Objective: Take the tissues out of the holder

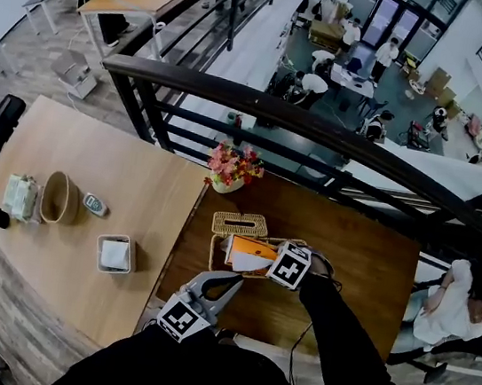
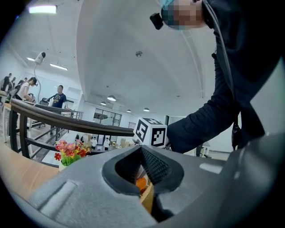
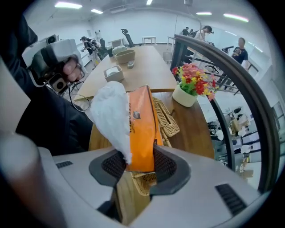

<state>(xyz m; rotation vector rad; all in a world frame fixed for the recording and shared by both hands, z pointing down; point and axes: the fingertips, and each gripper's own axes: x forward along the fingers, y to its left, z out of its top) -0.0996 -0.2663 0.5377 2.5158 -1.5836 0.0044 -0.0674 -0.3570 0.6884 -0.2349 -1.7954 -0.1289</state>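
An orange tissue pack (image 1: 252, 252) with a white tissue (image 3: 111, 111) sticking out of it is clamped between the pads of my right gripper (image 3: 136, 162). In the head view that gripper (image 1: 260, 258) holds the pack over the open wicker holder (image 1: 218, 255). The holder's basket rim (image 3: 142, 181) shows just under the jaws. Its wicker lid (image 1: 239, 224) lies flat on the dark table behind it. My left gripper (image 1: 237, 280) hovers at the holder's near side, its tips (image 2: 141, 149) together with nothing between them.
A flower pot (image 1: 231, 169) stands behind the lid by the black railing (image 1: 322, 132). The lighter table on the left carries a wooden bowl (image 1: 59, 198), a white square box (image 1: 115, 254) and small items. A person sits at the right (image 1: 457, 305).
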